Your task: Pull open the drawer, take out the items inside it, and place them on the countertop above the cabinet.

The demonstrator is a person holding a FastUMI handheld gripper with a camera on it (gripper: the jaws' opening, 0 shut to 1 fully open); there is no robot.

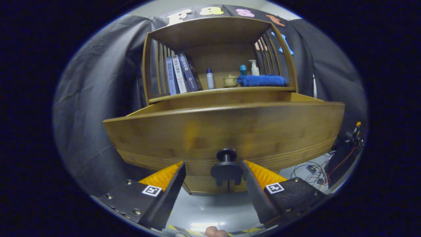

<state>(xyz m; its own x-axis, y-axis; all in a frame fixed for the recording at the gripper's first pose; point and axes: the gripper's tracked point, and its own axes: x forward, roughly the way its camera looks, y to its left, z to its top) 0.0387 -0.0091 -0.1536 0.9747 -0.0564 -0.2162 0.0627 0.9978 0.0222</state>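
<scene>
The tongs [212,171] stand parted in front of the wooden drawer [223,131], which juts out of the cabinet towards the camera. The dark round knob [226,168] on the drawer's front sits in the gap between the two fingers — close against the right finger [255,187], apart from the left one, so nothing is gripped. What lies inside the drawer cannot be made out from this low angle.

Above the drawer the desk [220,90] carries, under a slatted wooden hutch [210,29], a row of leaning books [182,74] at its left end, a small white bottle [210,79] near the middle, a little pot [230,81], and a folded blue towel [261,80] at its right end, with two more bottles standing behind the towel.
</scene>
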